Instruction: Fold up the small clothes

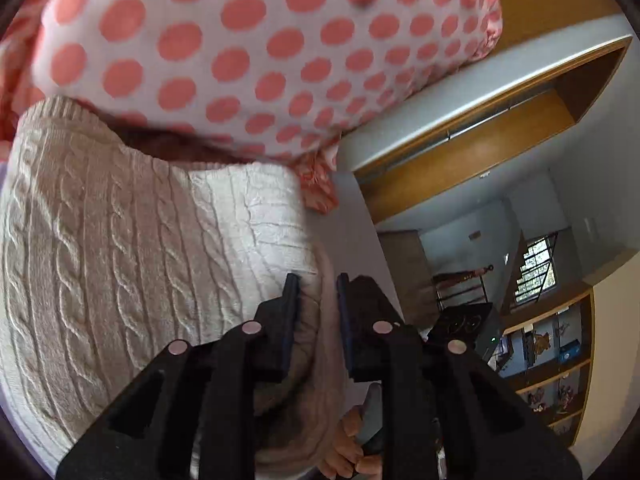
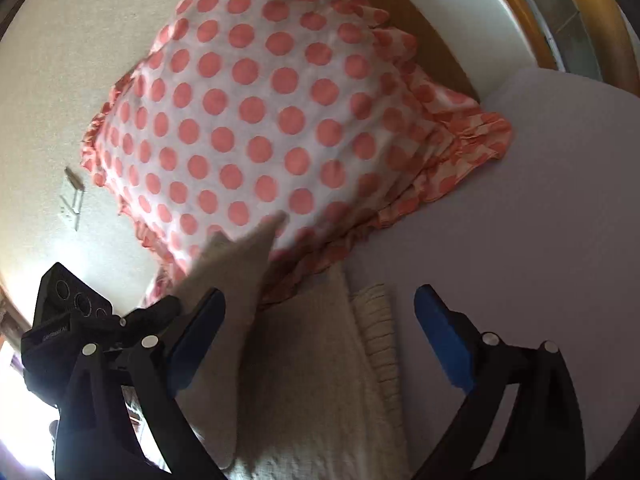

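A cream cable-knit sweater (image 1: 120, 248) fills the left of the left wrist view. My left gripper (image 1: 318, 280) is shut on a fold of its edge and holds it up. In the right wrist view the same sweater (image 2: 304, 380) lies on a pale lilac sheet (image 2: 520, 200), with one corner raised toward the left gripper (image 2: 160, 312). My right gripper (image 2: 320, 300) is open wide above the sweater, its blue pads on either side and holding nothing.
A white pillow with coral polka dots and a frilled edge (image 2: 260, 120) lies just beyond the sweater, also shown in the left wrist view (image 1: 240, 48). A wooden bed frame (image 2: 592, 12) borders the mattress. Shelves (image 1: 552, 360) and a window (image 1: 536, 272) stand far off.
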